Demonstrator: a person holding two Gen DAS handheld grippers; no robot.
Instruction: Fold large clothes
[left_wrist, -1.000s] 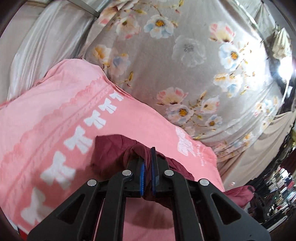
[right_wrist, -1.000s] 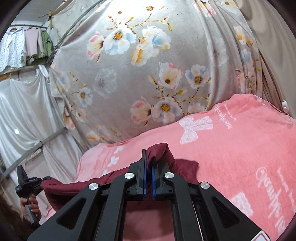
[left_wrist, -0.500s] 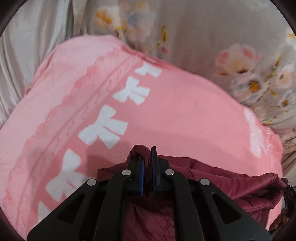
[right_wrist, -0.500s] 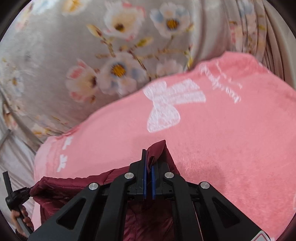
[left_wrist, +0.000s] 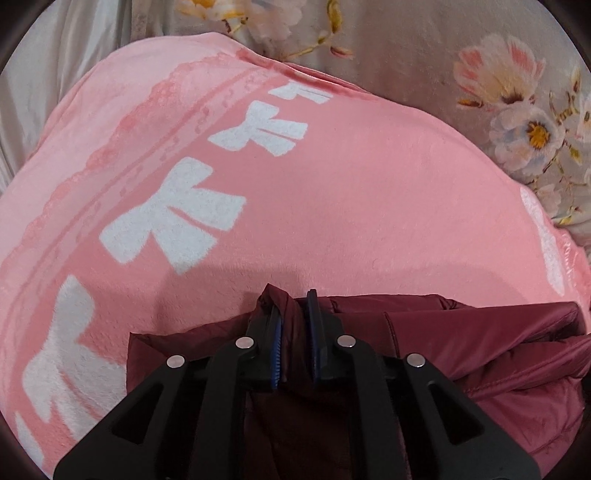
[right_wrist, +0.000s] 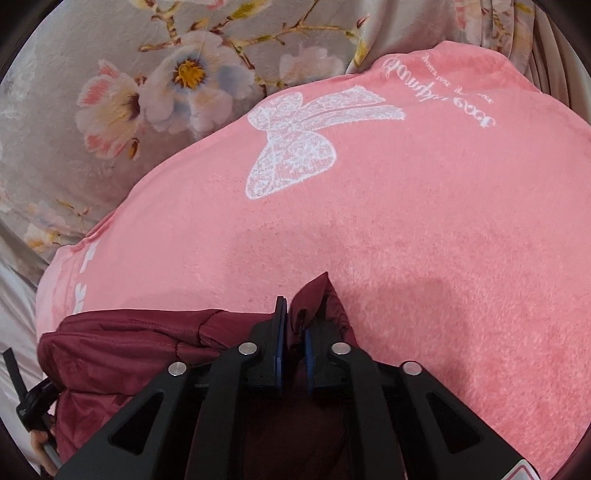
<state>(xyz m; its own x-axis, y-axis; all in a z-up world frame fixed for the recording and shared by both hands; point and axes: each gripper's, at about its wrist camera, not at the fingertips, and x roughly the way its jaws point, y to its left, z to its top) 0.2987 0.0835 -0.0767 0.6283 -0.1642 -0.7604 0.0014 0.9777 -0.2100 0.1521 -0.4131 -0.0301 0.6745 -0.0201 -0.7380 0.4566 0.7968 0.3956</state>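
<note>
A dark red padded jacket (left_wrist: 480, 343) lies on a pink blanket (left_wrist: 332, 192) with white bows. In the left wrist view my left gripper (left_wrist: 294, 314) is shut on one top corner of the jacket, low over the blanket. In the right wrist view my right gripper (right_wrist: 293, 319) is shut on the other corner of the jacket (right_wrist: 122, 343), whose edge stretches to the left. The jacket's lower part is hidden under the grippers.
The pink blanket (right_wrist: 424, 221) covers the whole work surface. A grey flowered cloth (left_wrist: 480, 74) hangs behind it, also in the right wrist view (right_wrist: 110, 92). Pale curtain (left_wrist: 55, 55) hangs at far left. The other hand-held gripper's handle (right_wrist: 22, 402) shows at lower left.
Both grippers have come down and forward with the jacket, from held up above the blanket to low over it. The jacket edge now lies spread between them on the blanket.
</note>
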